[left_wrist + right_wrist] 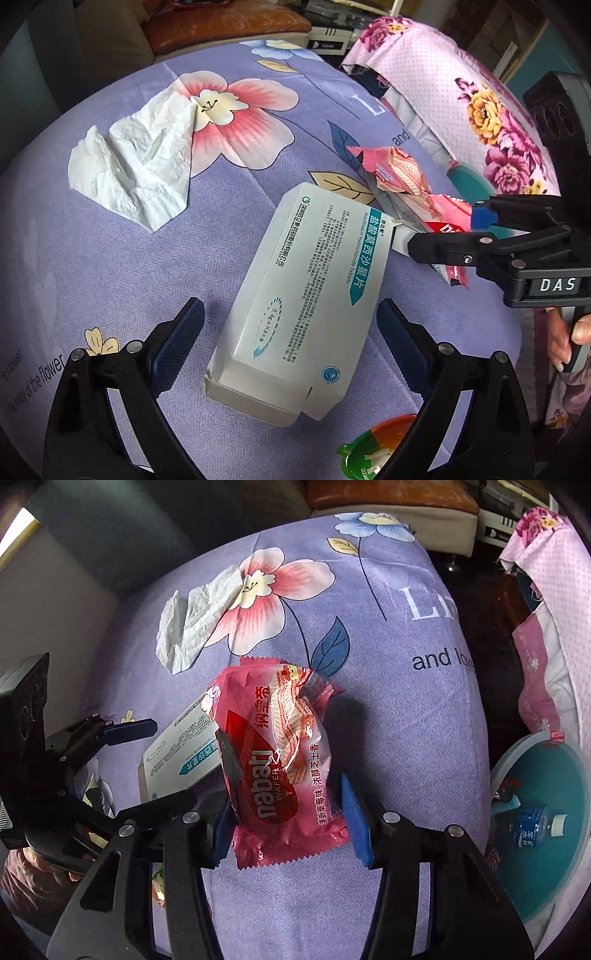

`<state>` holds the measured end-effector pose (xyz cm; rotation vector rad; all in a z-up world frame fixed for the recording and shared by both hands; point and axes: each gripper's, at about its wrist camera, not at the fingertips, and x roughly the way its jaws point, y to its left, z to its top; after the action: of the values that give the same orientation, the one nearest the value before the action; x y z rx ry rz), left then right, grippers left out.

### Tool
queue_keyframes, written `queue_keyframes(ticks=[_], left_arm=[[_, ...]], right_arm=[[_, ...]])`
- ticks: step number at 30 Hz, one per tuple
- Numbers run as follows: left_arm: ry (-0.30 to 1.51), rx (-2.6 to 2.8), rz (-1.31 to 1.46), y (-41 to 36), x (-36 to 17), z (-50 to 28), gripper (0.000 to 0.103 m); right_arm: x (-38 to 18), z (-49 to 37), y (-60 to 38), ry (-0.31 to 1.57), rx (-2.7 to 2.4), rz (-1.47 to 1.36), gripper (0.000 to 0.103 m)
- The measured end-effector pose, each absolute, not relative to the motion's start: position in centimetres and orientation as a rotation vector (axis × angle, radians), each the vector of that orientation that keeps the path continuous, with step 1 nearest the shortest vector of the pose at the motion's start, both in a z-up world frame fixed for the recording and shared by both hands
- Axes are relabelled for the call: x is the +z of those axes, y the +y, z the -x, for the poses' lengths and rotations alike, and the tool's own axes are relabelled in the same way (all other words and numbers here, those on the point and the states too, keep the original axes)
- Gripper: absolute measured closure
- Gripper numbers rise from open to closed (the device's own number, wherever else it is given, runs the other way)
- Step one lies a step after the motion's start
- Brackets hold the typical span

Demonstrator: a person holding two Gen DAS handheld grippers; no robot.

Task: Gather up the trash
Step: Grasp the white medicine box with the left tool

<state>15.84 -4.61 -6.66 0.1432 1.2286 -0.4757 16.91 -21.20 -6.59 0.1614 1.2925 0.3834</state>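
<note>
A white medicine box (299,299) lies on the purple flowered cloth, between the open fingers of my left gripper (291,332), which is not touching it. It also shows in the right wrist view (181,753). My right gripper (288,827) is shut on a pink Nabati wafer wrapper (284,760) and holds it over the cloth; the wrapper (413,184) and right gripper (443,232) show at the right of the left wrist view. A crumpled white tissue (136,162) lies at the far left, also seen in the right wrist view (195,620).
A teal bin (546,849) with a water bottle (535,827) inside stands at the right, beside the bed. An orange and green lid (376,446) lies near the front. A pink flowered cover (469,103) lies at the back right.
</note>
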Motion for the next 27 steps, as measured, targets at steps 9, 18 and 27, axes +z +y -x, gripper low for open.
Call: queue_keyframes(ticks=[9, 18, 27], left_arm=[[1.198, -0.487, -0.222, -5.9, -7.4, -16.5, 0.01], [1.147, -0.549, -0.362, -8.1, -7.6, -15.8, 0.027], [1.176, -0.446, -0.183, -4.9, -6.9, -16.8, 0.032]], right_arm=[[-7.2, -16.2, -22.5, 1.31, 0.376, -0.217, 0.05], [-7.3, -15.9, -22.8, 1.305, 0.382, -0.248, 0.05], [-6.9, -15.1, -24.9, 1.274, 0.336, -0.288, 0.051]])
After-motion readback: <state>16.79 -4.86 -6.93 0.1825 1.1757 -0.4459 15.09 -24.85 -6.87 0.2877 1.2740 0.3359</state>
